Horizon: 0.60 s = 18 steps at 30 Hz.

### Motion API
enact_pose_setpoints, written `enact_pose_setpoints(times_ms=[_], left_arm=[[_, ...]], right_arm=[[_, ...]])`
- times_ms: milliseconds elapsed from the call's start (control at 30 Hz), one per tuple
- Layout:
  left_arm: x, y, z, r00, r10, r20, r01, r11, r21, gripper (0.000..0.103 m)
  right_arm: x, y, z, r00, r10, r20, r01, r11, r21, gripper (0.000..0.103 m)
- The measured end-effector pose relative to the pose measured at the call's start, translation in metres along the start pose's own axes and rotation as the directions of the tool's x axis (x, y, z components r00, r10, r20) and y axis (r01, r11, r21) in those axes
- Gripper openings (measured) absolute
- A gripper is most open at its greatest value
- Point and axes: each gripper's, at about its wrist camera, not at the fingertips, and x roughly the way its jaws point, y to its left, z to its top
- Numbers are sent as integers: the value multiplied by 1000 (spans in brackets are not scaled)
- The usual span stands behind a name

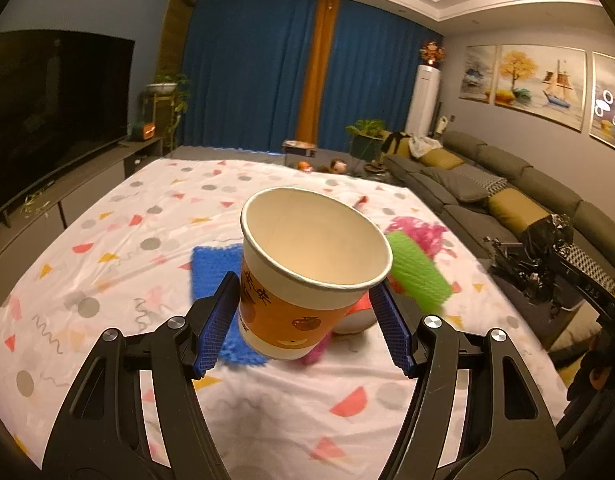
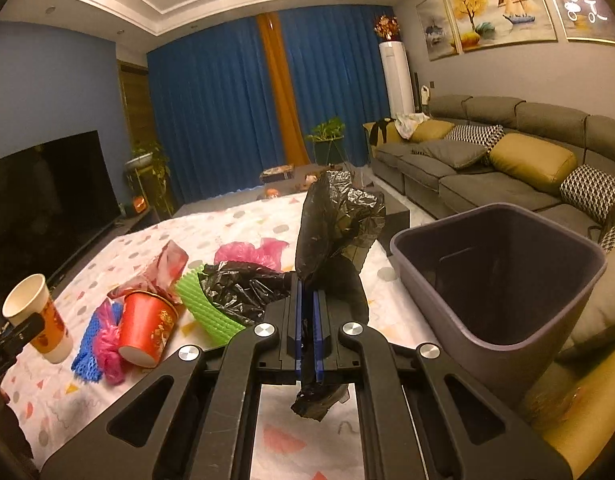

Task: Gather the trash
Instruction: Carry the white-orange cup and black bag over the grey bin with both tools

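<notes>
My left gripper (image 1: 303, 304) is shut on a white and orange paper cup (image 1: 307, 268), held tilted above the table with its mouth open toward the camera. The same cup shows at the far left of the right wrist view (image 2: 35, 316). My right gripper (image 2: 310, 304) is shut on a black plastic bag (image 2: 335, 232) that bunches up above the fingers and hangs below them. On the patterned tablecloth (image 2: 243, 216) lie a red paper cup on its side (image 2: 145, 328), blue foam net (image 2: 87, 352), green foam net (image 2: 199, 300) and pink plastic (image 2: 251, 252).
A dark grey trash bin (image 2: 503, 276) stands empty at the right, next to the table and the grey sofa (image 2: 487, 160). A TV (image 1: 47, 112) on a low cabinet runs along the left. Blue curtains and plants are at the back.
</notes>
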Motion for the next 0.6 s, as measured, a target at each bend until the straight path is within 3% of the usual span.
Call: enact_pose_setpoints(times_ms=[300, 600], left_arm=[[6, -48, 2, 995, -100, -9, 101, 994, 47, 65], [29, -114, 9, 969, -245, -41, 248, 966, 78, 65]], right_arm=[[-18, -17, 4, 999, -22, 37, 22, 1000, 9, 6], [-30, -52, 14, 992, -99, 82, 97, 995, 30, 6]])
